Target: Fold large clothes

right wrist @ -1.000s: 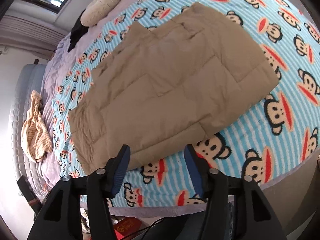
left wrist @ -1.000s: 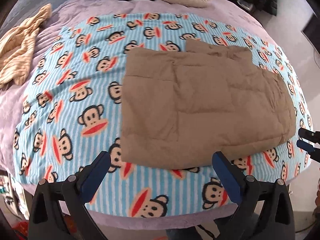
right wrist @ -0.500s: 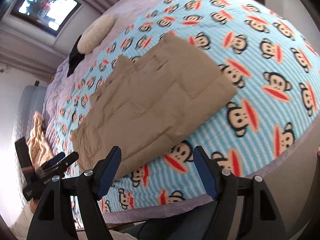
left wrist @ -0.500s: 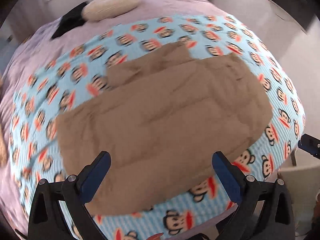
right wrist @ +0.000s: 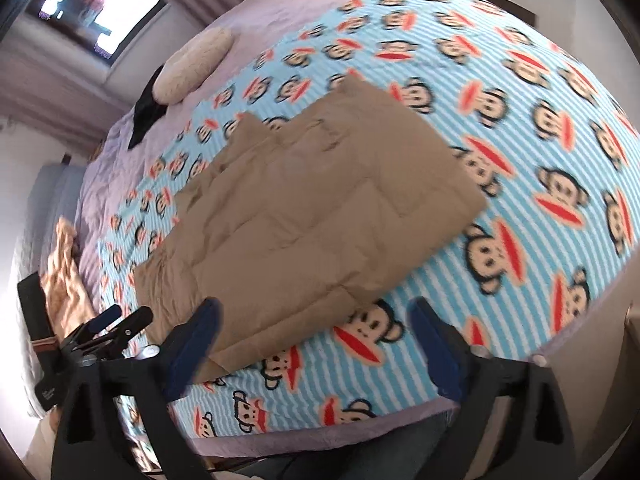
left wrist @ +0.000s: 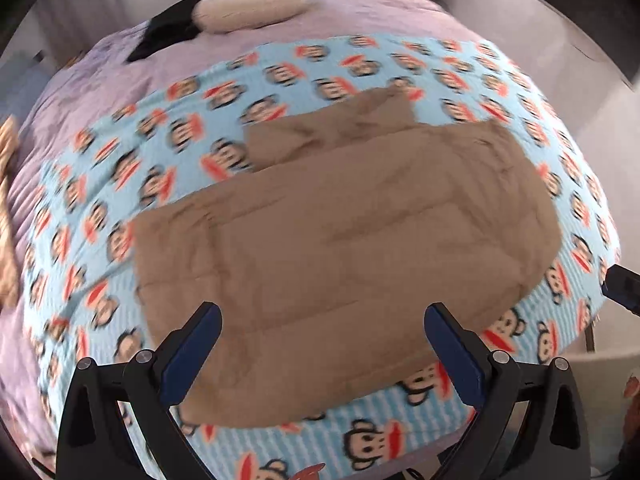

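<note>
A tan quilted garment [left wrist: 344,232] lies folded flat on a blue striped monkey-print blanket [left wrist: 120,208] on the bed. My left gripper [left wrist: 324,344] hovers above the garment's near edge, open, with nothing between its blue pads. In the right wrist view the same tan garment [right wrist: 304,208] lies left of centre. My right gripper [right wrist: 314,340] hangs over the garment's near corner and the monkey-print blanket [right wrist: 520,200]; its jaws are opening wide and hold nothing. The left gripper [right wrist: 112,324] shows at the lower left of that view.
A cream pillow [left wrist: 252,4] and a black cloth [left wrist: 168,36] lie at the bed's far end on a lilac cover [left wrist: 100,80]. A striped beige garment [right wrist: 64,280] lies at the left side. Bare floor [left wrist: 580,92] is to the right of the bed.
My left gripper swung across the bed, so the tan garment now sits centred under it. My right gripper's jaws spread wider and it rose a little. The garment itself stayed put.
</note>
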